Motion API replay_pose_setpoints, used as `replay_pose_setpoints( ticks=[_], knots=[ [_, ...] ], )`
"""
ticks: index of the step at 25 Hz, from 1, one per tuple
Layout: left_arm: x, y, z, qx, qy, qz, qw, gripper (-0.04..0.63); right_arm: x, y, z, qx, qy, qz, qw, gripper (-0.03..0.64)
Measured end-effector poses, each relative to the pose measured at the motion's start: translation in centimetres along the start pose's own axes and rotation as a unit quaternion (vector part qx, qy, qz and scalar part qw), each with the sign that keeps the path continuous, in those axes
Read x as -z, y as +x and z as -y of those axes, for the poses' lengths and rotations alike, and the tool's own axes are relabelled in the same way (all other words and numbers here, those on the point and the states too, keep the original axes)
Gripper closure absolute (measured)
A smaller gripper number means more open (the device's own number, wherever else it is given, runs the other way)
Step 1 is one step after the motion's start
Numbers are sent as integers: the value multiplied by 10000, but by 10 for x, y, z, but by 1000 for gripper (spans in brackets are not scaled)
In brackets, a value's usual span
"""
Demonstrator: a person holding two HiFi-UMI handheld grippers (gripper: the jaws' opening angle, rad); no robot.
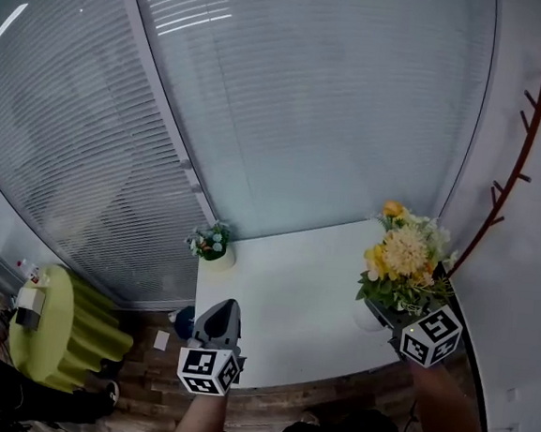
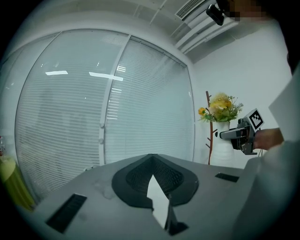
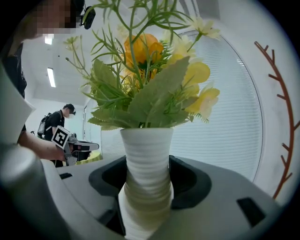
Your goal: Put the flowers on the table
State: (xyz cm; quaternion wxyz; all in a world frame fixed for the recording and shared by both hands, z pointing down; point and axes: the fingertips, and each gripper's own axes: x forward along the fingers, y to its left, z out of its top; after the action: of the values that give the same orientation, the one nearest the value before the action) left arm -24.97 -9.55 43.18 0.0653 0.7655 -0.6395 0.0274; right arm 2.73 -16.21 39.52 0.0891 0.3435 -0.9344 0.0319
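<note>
A ribbed white vase [image 3: 147, 164] of yellow and white flowers [image 3: 150, 79] stands upright between the jaws of my right gripper [image 3: 147, 190], which is shut on its lower body. In the head view the bouquet [image 1: 403, 255] and right gripper [image 1: 384, 316] are at the right near corner of the white table [image 1: 292, 297]. My left gripper [image 1: 220, 317] is over the table's near left edge, shut with nothing in it. From the left gripper [image 2: 152, 161] view, the vase [image 2: 225, 146] shows off to the right.
A small pot of flowers [image 1: 213, 243] sits on the table's far left corner. A brown branch-shaped coat stand [image 1: 520, 157] rises along the right wall. Windows with blinds [image 1: 290, 99] close the far side. A green round seat [image 1: 54, 328] lies lower left. A person [image 3: 58, 124] stands far behind.
</note>
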Motion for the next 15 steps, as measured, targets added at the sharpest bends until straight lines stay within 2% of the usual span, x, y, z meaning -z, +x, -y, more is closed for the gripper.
replay_pose_setpoints(
  ticks=[11,15],
  knots=[
    [7,40,-27,83,-142,-49,9999,600,0,53,14,35,-69,-160,9998,337],
    [10,51,-30,70,-89,-58,9999,600,6,69,19,-39,-79,-164,9998,337]
  ],
)
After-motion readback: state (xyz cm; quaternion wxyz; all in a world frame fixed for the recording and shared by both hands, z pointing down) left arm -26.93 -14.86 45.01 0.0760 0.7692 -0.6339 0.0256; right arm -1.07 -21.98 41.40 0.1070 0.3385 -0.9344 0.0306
